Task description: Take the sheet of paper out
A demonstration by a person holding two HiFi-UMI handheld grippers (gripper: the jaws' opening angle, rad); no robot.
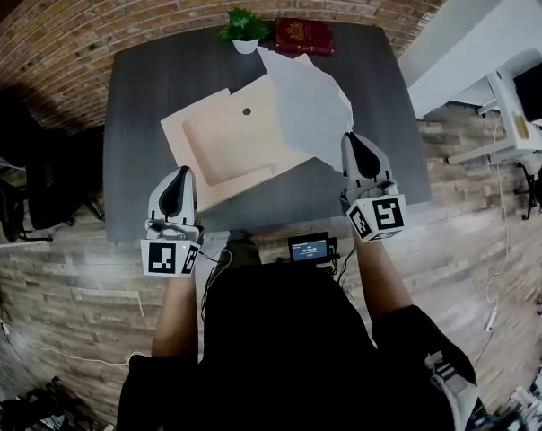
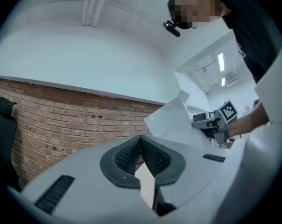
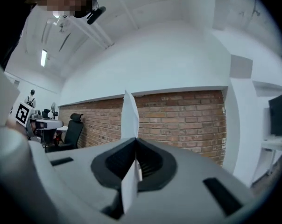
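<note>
A tan envelope lies open on the dark table, with a small round clasp near its far edge. My left gripper is shut on the envelope's near left corner; in the left gripper view the tan edge sits between the shut jaws. The white sheet of paper stands lifted to the right of the envelope, overlapping its right side. My right gripper is shut on the sheet's near corner. In the right gripper view the sheet rises edge-on from the shut jaws.
A small potted plant and a red book stand at the table's far edge. A brick wall runs behind the table. White desks with monitors are at the right, and a black chair at the left.
</note>
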